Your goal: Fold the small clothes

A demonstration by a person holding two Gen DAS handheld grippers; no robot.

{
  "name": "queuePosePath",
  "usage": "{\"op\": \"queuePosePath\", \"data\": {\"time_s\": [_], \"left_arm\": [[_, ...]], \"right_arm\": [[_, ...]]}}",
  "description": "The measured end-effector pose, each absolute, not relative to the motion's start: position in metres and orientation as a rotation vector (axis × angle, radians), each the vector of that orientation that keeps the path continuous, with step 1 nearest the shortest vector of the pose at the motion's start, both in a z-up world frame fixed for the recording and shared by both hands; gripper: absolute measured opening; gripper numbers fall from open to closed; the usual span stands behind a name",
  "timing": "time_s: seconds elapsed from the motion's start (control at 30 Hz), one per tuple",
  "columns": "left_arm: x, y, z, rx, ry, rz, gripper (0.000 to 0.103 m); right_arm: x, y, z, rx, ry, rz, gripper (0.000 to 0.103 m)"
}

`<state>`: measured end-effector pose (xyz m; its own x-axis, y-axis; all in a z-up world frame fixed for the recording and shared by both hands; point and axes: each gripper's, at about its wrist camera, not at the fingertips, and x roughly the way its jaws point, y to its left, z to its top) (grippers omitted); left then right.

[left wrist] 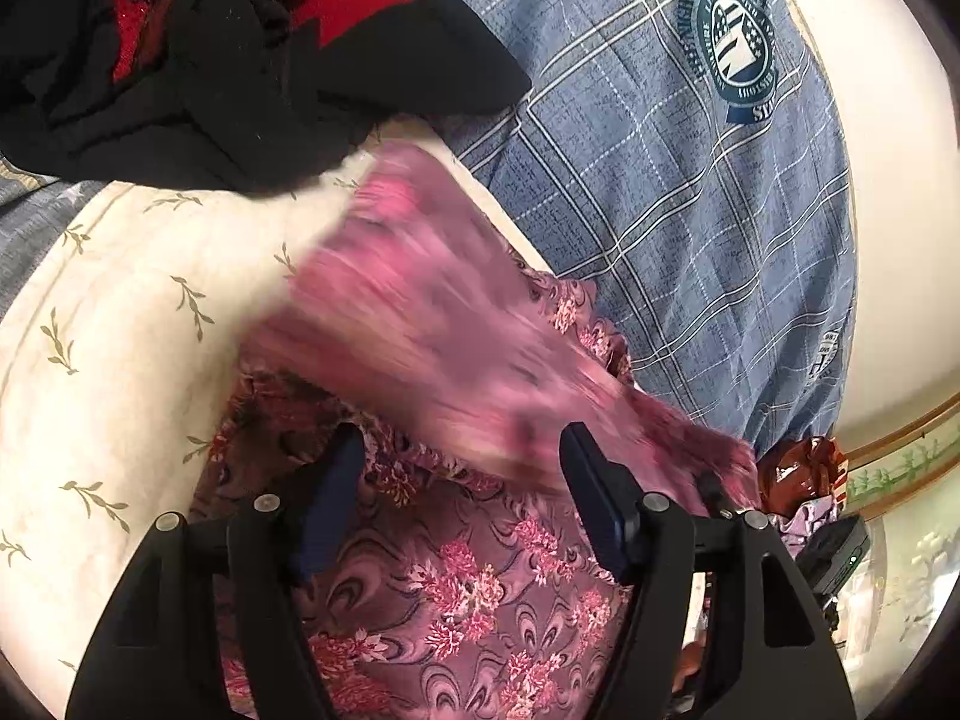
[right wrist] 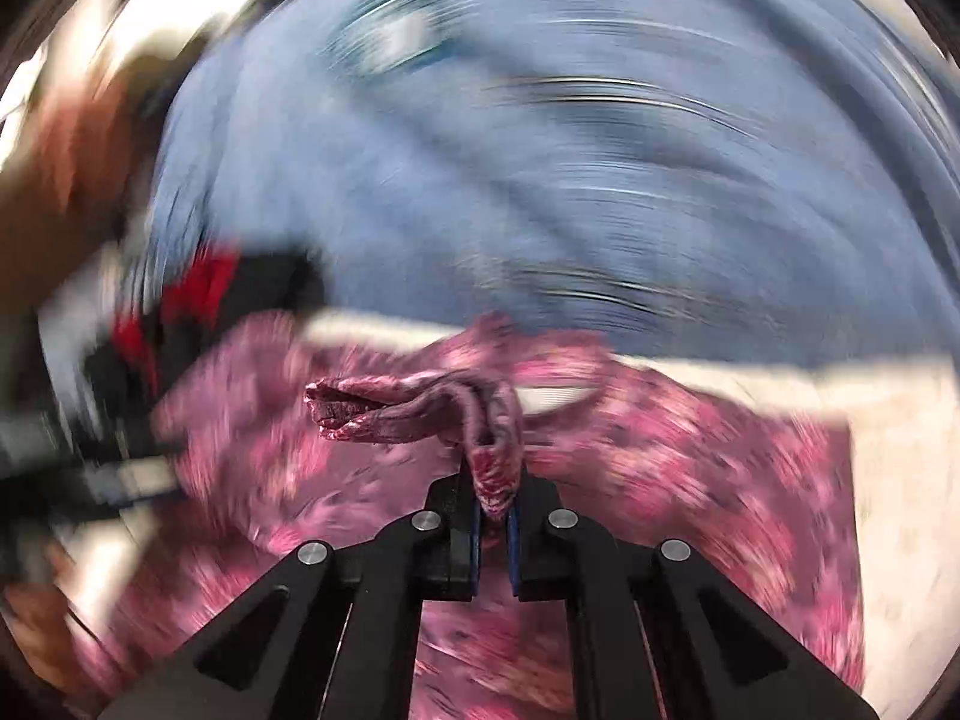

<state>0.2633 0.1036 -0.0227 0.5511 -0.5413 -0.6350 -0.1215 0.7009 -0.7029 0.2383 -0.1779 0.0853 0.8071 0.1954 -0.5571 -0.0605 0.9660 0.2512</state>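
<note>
A pink floral garment lies on a cream leaf-print cloth. My left gripper is open just above it, empty. A raised flap of the same garment is blurred and crosses above the left fingers. My right gripper is shut on a bunched edge of the pink garment and holds it up over the rest of it. The right wrist view is heavily motion-blurred.
A black and red pile of clothes lies at the far left. A blue plaid bedsheet with a round crest covers the bed beyond. A brown bag sits at the right edge.
</note>
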Motion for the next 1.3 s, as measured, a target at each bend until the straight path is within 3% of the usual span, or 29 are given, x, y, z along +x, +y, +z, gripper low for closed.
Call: {"op": "queuePosePath", "data": {"time_s": [0.17, 0.33, 0.4, 0.43, 0.47, 0.6, 0.77, 0.93, 1.0, 1.07, 1.1, 1.27, 1.3], "left_arm": [[0.27, 0.089, -0.03, -0.766, 1.008, -0.303, 0.067], [0.275, 0.08, -0.031, -0.738, 0.984, -0.266, 0.066], [0.276, 0.08, -0.028, -0.742, 0.955, -0.255, 0.054], [0.277, 0.08, -0.025, -0.732, 0.936, -0.246, 0.034], [0.276, 0.082, -0.02, -0.708, 0.912, -0.235, 0.021], [0.278, 0.088, -0.022, -0.705, 0.938, -0.213, 0.018], [0.28, 0.092, -0.044, -0.717, 1.048, -0.163, 0.016], [0.257, 0.097, -0.028, -0.75, 1.082, -0.242, 0.017], [0.241, 0.091, -0.009, -0.776, 1.068, -0.326, 0.02], [0.231, 0.083, 0.014, -0.707, 1.035, -0.344, 0.042], [0.231, 0.082, 0.021, -0.667, 1.021, -0.335, 0.048], [0.288, 0.083, 0.031, -0.47, 0.984, -0.226, 0.074], [0.309, 0.083, 0.022, -0.452, 1.024, -0.229, 0.075]], "right_arm": [[0.218, -0.289, 0.044, 0.615, 0.681, 0.006, 0.006], [0.21, -0.31, 0.014, 0.779, 0.722, 0.028, 0.013], [0.212, -0.31, 0.016, 0.792, 0.723, 0.024, 0.014], [0.215, -0.311, 0.019, 0.791, 0.722, 0.019, 0.015], [0.216, -0.312, 0.025, 0.792, 0.704, 0.033, 0.008], [0.199, -0.325, 0.053, 0.812, 0.554, 0.058, 0.007], [0.192, -0.327, 0.007, 0.802, 0.781, -0.007, 0.007], [0.163, -0.338, 0.023, 0.805, 0.728, -0.015, 0.017], [0.159, -0.347, 0.041, 0.779, 0.662, -0.035, 0.021], [0.164, -0.355, 0.051, 0.751, 0.631, -0.047, 0.041], [0.17, -0.357, 0.053, 0.748, 0.63, -0.049, 0.045], [0.205, -0.357, 0.04, 0.709, 0.705, -0.035, 0.047], [0.21, -0.355, 0.037, 0.705, 0.707, -0.033, 0.047]]}}
